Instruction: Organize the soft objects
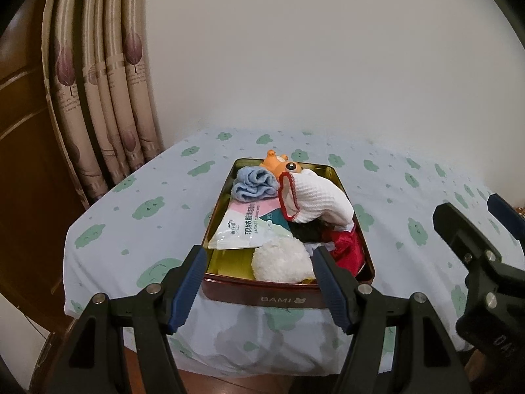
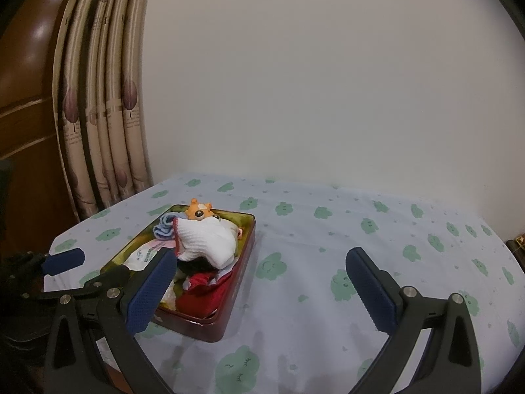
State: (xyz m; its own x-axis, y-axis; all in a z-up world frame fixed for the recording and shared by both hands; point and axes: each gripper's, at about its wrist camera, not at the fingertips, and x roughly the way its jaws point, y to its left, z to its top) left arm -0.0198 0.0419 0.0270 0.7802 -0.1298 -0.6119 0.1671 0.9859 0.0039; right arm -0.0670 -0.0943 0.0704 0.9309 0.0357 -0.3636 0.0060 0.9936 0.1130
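A dark red tin (image 1: 285,298) (image 2: 210,326) marked BAMI sits on the table near its front left edge. It holds a white knit sock with red trim (image 1: 320,202) (image 2: 206,238), a rolled blue cloth (image 1: 254,184) (image 2: 164,225), an orange toy (image 1: 282,164) (image 2: 198,210), a wipes packet (image 1: 242,226) (image 2: 144,254), a white fluffy ball (image 1: 282,261) and a red fabric item (image 1: 347,251) (image 2: 203,292). My left gripper (image 1: 259,289) stands open just before the tin's near wall, holding nothing. My right gripper (image 2: 262,292) is open over the cloth beside the tin's right side, empty.
The table wears a pale blue cloth with green cloud prints (image 1: 131,203) (image 2: 377,239), bare to the right of the tin. Patterned curtains (image 1: 108,105) (image 2: 101,105) and wooden furniture (image 1: 23,138) stand at the left. A plain wall (image 1: 328,49) is behind.
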